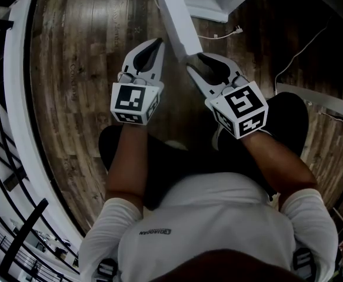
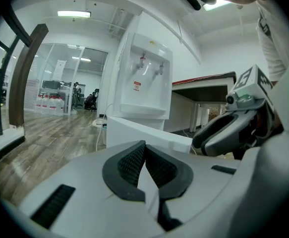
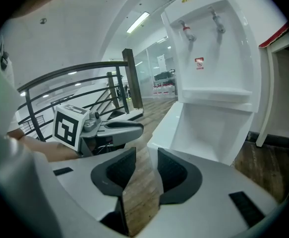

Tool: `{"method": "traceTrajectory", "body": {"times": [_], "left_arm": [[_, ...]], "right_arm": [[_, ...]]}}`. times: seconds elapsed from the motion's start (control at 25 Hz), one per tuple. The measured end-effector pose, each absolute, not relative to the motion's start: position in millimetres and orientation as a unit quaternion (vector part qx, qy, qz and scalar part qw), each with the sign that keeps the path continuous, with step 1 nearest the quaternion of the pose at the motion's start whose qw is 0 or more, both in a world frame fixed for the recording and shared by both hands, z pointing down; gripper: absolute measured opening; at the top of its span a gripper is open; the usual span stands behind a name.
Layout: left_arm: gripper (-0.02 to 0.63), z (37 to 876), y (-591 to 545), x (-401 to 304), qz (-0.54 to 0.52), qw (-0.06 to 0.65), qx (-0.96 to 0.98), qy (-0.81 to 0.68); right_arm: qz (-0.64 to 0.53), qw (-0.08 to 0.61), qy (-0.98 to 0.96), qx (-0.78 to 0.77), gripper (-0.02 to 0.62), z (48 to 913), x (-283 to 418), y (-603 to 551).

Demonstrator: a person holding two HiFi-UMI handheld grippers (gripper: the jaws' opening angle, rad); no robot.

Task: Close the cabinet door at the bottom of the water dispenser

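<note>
With the flat white cabinet door (image 1: 177,17) swung out from the tall white water dispenser (image 3: 214,58), the right gripper (image 1: 198,64) sits wide-jawed at its free edge, likely to push it, while the left gripper (image 1: 155,46) idles alongside, jaws together and empty.

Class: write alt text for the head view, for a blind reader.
The open right gripper is at the edge of the swung-out white door; the shut left gripper is beside it, above a wooden floor.

1. The open cabinet door (image 1: 180,22) juts over the floor (image 1: 83,69), barring sideways passage between the left hand-held gripper (image 1: 157,42) and the right hand-held gripper (image 1: 195,62).
2. Left: bare floor up to the railing (image 3: 131,78).
3. Right: a cable (image 1: 295,56), seemingly loose, crosses the floor.
</note>
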State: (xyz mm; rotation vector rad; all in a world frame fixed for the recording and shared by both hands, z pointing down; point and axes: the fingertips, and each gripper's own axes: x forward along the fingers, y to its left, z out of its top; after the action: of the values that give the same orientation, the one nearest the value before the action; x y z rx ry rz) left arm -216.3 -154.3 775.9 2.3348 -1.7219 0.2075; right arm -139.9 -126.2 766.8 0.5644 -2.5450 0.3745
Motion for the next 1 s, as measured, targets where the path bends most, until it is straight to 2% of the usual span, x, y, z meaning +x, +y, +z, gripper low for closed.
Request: {"method": "traceTrajectory", "body": {"times": [1.0], "left_arm": [[-0.005,769,-153,-203,0.072,0.103,0.815,-0.566]], "right_arm": [[0.083,0.262,-0.89,0.365,0.121,773,-85,-186]]}}
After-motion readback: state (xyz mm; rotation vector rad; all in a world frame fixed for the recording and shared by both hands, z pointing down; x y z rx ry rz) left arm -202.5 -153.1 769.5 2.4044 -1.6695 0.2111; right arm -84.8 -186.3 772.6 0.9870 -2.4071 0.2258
